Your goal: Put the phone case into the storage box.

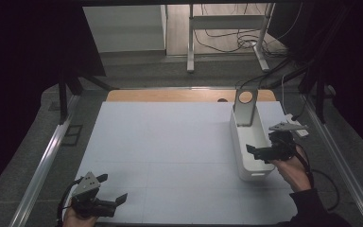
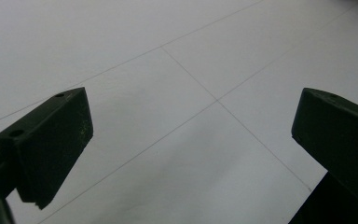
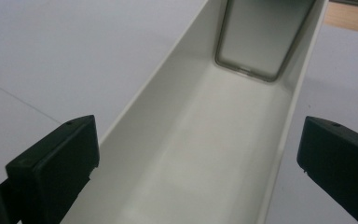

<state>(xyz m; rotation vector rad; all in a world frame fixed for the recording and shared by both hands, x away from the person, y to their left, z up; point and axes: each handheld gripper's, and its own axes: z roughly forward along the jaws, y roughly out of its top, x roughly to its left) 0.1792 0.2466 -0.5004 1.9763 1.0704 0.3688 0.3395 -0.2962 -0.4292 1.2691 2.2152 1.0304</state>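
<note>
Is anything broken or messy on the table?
Nothing stands out. The white bin sits flat, unspilled and undamaged on the white table, with a metal plate upright at its far end.

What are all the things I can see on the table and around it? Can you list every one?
White bin: one, white, long and narrow, right side of the table, nothing visible inside.
Metal plate: one, grey with a round hole, standing in the bin's far end.
White mat: one, white with thin lines, covering the table.
Wooden edge: one, brown, beyond the mat.
Cables: several, dark, on the floor behind.
Left tongs: one, black, open, near left corner over the mat.
Right tongs: one, black, open, over the bin.
</note>
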